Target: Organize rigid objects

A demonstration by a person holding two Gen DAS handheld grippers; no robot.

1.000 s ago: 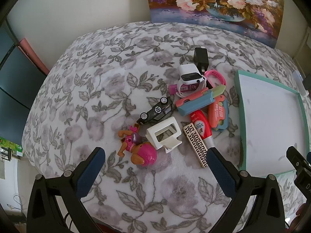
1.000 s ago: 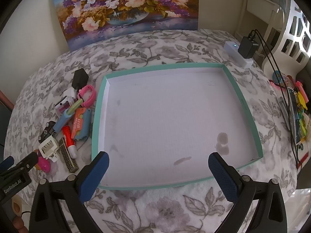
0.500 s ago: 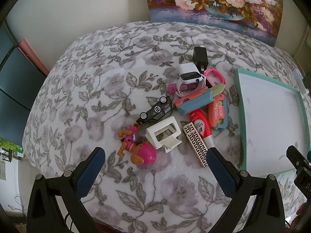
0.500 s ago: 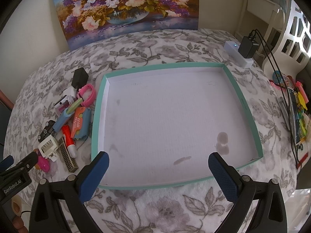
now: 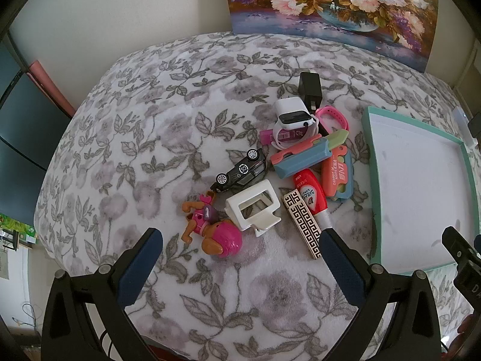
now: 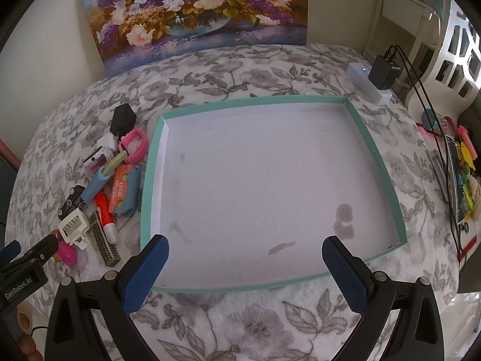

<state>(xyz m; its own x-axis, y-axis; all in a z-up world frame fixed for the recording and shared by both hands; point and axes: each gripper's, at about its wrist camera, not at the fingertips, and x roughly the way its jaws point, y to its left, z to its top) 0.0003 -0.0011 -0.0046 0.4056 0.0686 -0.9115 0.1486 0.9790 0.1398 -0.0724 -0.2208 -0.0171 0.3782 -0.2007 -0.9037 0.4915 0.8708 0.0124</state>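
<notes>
- Hovering above the flowered blanket (image 5: pixel 135 138), the left gripper (image 5: pixel 240 243) is holding its two blue-padded fingers spread wide, gripping nothing.
- Hanging over the one teal-rimmed tray (image 6: pixel 151 177), the right gripper (image 6: pixel 245 249) is likewise keeping its fingers wide apart and is holding nothing.
- Lying in one heap just left of the tray are one toy car (image 5: pixel 240 173), one pink toy dog (image 5: pixel 215 230), one white holder (image 5: pixel 254 207), one patterned lighter (image 5: pixel 302 222), one red tube (image 5: pixel 309 191), one white watch (image 5: pixel 293 120) and one black plug (image 5: pixel 310 88).
- One flower painting (image 6: pixel 195 15) is leaning against the wall.
</notes>
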